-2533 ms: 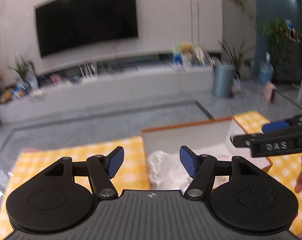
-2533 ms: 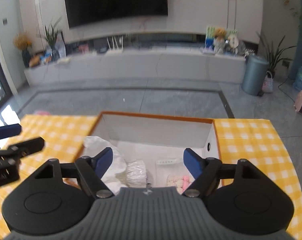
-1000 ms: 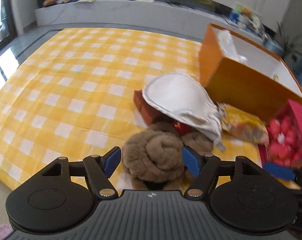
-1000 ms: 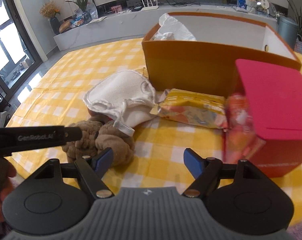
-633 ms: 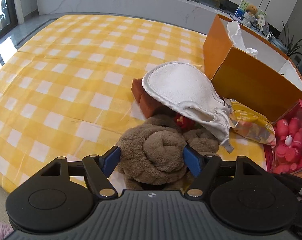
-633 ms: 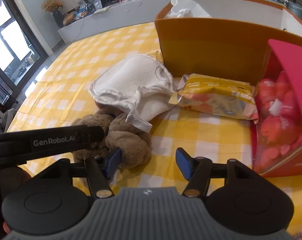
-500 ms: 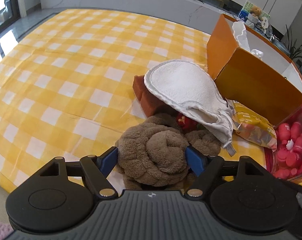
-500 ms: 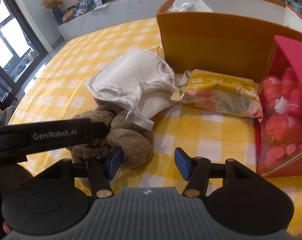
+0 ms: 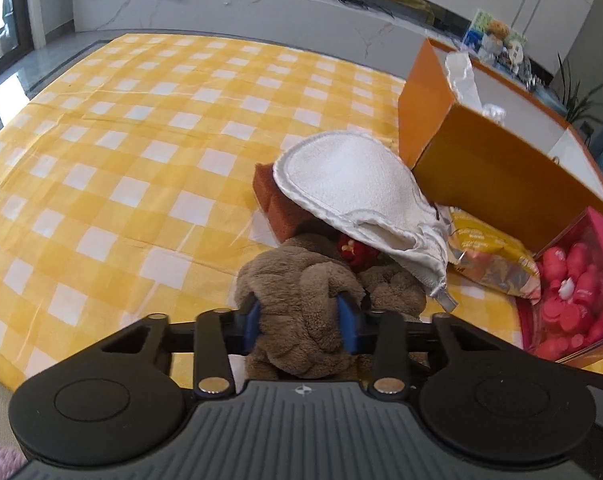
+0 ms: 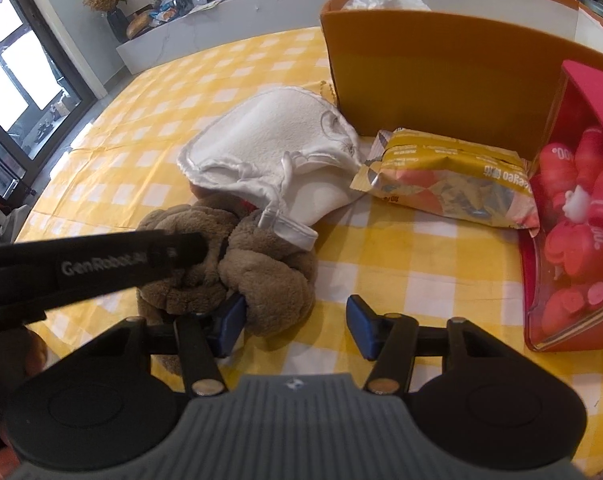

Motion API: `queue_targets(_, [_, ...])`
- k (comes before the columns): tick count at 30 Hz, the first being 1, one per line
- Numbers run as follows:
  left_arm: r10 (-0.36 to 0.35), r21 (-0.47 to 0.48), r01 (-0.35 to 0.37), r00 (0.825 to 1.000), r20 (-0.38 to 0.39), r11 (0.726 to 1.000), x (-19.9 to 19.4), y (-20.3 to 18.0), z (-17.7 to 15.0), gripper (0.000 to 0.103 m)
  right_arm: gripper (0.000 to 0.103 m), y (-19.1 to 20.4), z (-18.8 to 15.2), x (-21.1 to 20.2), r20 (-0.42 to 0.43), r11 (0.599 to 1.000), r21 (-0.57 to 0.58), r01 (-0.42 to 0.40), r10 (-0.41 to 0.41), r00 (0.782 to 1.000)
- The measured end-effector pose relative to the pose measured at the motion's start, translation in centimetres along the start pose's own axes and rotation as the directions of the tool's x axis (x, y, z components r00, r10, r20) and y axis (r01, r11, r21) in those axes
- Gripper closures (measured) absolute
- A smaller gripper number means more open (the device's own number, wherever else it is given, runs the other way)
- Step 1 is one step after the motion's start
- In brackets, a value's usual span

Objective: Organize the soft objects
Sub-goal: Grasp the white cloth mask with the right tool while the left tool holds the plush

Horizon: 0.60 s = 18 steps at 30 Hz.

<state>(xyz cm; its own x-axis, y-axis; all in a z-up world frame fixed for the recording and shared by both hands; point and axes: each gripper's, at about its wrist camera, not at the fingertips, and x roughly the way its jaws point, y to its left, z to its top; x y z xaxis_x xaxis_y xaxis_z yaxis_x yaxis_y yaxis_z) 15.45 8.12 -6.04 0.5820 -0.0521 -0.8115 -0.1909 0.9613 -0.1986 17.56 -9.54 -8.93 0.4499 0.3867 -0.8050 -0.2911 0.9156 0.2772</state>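
A brown knotted plush toy (image 9: pixel 301 300) lies on the yellow checked cloth near the front edge; it also shows in the right wrist view (image 10: pixel 269 276). My left gripper (image 9: pixel 301 320) is shut on the plush, its blue pads pressing into both sides. My right gripper (image 10: pixel 295 322) is open, with the plush's right lobe against its left pad. A white padded cloth (image 9: pixel 353 188) lies draped over an orange-brown sponge (image 9: pixel 277 204) just behind the plush. The orange box (image 9: pixel 497 168) with white soft items inside stands behind.
A yellow snack packet (image 10: pixel 445 176) lies against the orange box (image 10: pixel 429 80). A red box (image 10: pixel 577 216) of red figures stands at the right. The checked cloth (image 9: pixel 121 152) stretches to the left. A TV bench runs along the far wall.
Both grippers came down from above the box to the plush. My left gripper's pads closed onto the plush in the last half second. My right gripper edged closer to it.
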Motion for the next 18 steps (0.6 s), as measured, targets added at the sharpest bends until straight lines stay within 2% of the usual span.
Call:
queue_targets(4, [-0.007, 0.008, 0.006, 0.998, 0.070, 1.000, -2.7, 0.2, -0.2, 0.062, 0.047, -0.1, 0.1, -1.4, 0.023, 0.999, -0.031, -0.037, 0.038, 0.999])
queue_targets(7, [0.020, 0.057, -0.027, 0.992, 0.121, 0.998, -5.2, 0.2, -0.4, 0.062, 0.047, 0.1, 0.5, -2.6, 0.043, 0.995, -0.056, -0.080, 0.082, 0.996])
queue_targets(10, [0.054, 0.060, -0.063, 0.989, 0.139, 0.996, -6.8, 1.2, 0.1, 0.062, 0.044, 0.5, 1.0, -3.5, 0.053, 0.988, -0.072, -0.135, 0.139, 0.989])
queue_targets(12, [0.122, 0.070, -0.136, 0.978, 0.169, 0.988, -7.3, 1.7, 0.4, 0.062, 0.044, 0.9, 1.3, -3.9, 0.056, 0.985, -0.085, -0.151, 0.156, 0.986])
queue_targets(14, [0.216, 0.063, -0.233, 0.956, 0.200, 0.970, -7.3, 2.4, 0.6, 0.062, 0.044, 1.2, 1.4, -4.0, 0.070, 0.988, -0.109, -0.108, 0.116, 0.991])
queue_targets(15, [0.221, 0.038, -0.232, 0.955, 0.196, 0.972, -7.3, 3.0, 0.8, 0.062, 0.044, 1.3, 1.5, -3.9, 0.075, 0.988, -0.121, -0.092, 0.101, 0.992])
queue_targets(17, [0.159, 0.000, -0.161, 0.975, 0.158, 0.987, -6.6, 4.1, 1.0, 0.062, 0.044, 1.6, 1.9, -3.3, 0.067, 0.988, -0.142, -0.058, 0.068, 0.995])
queue_targets(18, [0.146, -0.005, -0.147, 0.979, 0.139, 0.989, -6.1, 4.2, 1.0, 0.062, 0.044, 1.8, 2.3, -2.9, 0.062, 0.987, -0.157, -0.038, 0.049, 0.997])
